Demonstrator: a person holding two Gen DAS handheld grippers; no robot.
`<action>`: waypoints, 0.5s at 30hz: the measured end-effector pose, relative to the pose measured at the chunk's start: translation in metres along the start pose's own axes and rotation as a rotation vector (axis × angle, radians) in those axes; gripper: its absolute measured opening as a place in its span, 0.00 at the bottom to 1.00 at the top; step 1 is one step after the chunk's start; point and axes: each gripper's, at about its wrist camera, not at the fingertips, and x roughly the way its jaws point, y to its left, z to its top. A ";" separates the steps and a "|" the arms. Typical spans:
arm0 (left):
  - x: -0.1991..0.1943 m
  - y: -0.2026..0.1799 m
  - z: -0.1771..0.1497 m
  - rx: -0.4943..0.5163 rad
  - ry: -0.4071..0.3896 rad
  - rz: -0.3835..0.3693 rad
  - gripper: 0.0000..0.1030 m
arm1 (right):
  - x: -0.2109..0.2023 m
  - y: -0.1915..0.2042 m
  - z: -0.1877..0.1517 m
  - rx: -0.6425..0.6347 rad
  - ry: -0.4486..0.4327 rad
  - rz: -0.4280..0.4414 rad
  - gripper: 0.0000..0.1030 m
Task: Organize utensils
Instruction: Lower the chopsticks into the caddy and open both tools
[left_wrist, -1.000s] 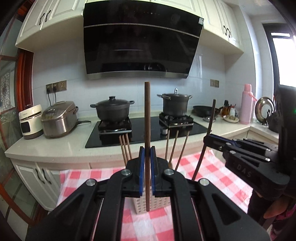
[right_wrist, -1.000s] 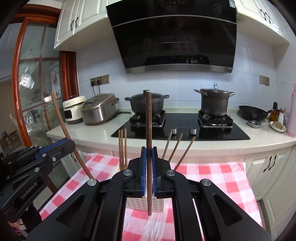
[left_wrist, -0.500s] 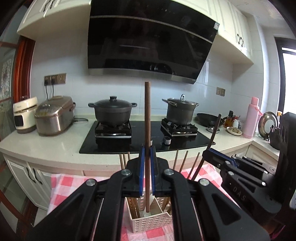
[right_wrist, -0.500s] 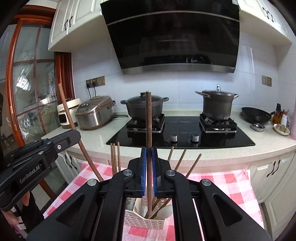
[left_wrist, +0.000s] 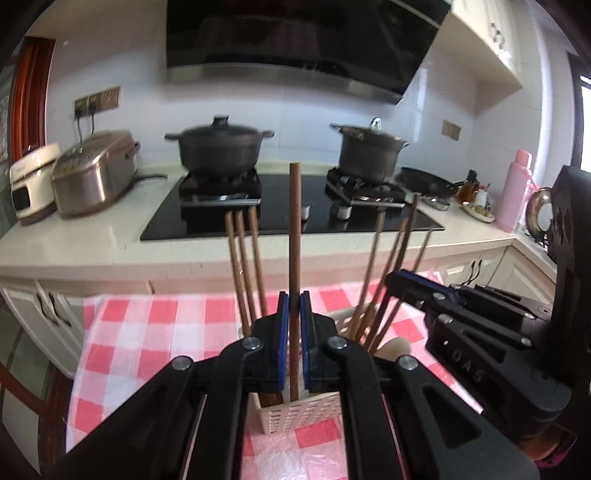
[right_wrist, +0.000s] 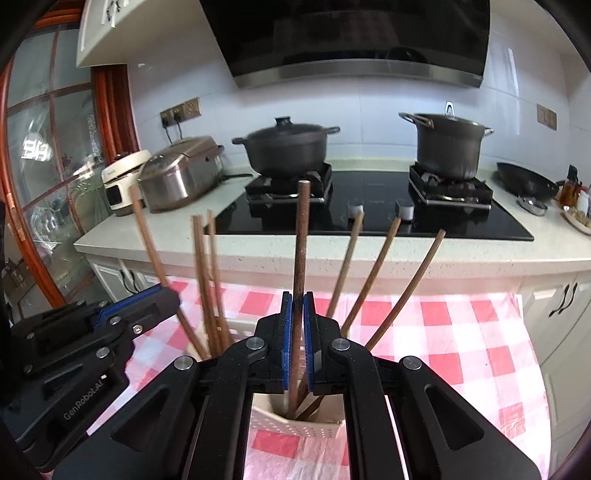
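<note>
Grippers, 2 of them, each clenched on 1 brown chopstick. Left gripper (left_wrist: 294, 314) pinching its stick (left_wrist: 294, 236) low down, tip dipping into the white basket (left_wrist: 295, 415). Right gripper (right_wrist: 297, 317) pinching its own stick (right_wrist: 301, 251) above the same basket (right_wrist: 295, 421). About 6 more sticks leaning inside already. Basket standing on the red checked cloth (left_wrist: 155, 325). Probably light, stiff, thin and a bit slippery wood; best pinched near the middle, kept straight up.

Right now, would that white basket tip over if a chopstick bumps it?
Probably, a little. The white basket looks like thin perforated plastic, so likely light. Tall chopsticks lean out above its rim, which might pull it sideways. The checkered cloth looks smooth, so it may slide instead.
</note>
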 end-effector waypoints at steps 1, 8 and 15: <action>0.005 0.004 -0.003 -0.012 0.009 0.009 0.06 | 0.004 -0.002 0.000 0.004 -0.003 -0.007 0.07; 0.017 0.022 -0.010 -0.053 0.003 0.062 0.44 | 0.025 -0.017 0.001 0.019 0.002 -0.032 0.47; -0.008 0.034 -0.016 -0.082 -0.074 0.146 0.75 | 0.006 -0.032 -0.004 0.059 -0.053 -0.056 0.57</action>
